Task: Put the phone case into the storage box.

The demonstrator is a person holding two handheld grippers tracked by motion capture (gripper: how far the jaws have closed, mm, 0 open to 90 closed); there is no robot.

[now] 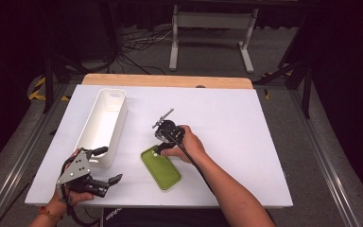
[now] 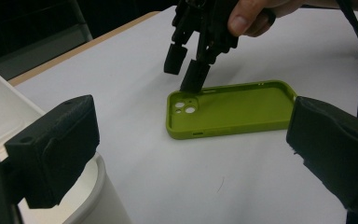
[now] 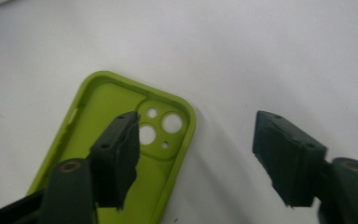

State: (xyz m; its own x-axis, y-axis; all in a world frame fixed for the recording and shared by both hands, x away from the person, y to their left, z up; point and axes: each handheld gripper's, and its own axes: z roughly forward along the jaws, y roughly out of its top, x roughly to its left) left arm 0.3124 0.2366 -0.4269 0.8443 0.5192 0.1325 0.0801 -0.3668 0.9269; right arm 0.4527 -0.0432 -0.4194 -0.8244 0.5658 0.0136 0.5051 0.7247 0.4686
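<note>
A green phone case [image 1: 163, 169] lies hollow side up on the white table [image 1: 227, 142], its camera cutout towards the far end. My right gripper [image 1: 159, 150] points down at that end and stands open. In the right gripper view one jaw hangs over the inside of the case [image 3: 107, 102] by the cutout and the other over bare table, so the rim lies between the right gripper's [image 3: 200, 144] jaws without being pressed. My left gripper [image 1: 108, 165] is open near the table's front left corner, with nothing in its jaws. In its own view the left gripper [image 2: 191, 144] faces the case [image 2: 233, 109] and the right gripper [image 2: 186, 67].
A long white bin [image 1: 118, 132] stands along the left side of the table, its near end beside my left gripper; its rim [image 2: 88, 196] shows under that gripper's left jaw. A wooden strip [image 1: 168, 81] edges the table's far side. Cables and a metal stand lie on the floor beyond.
</note>
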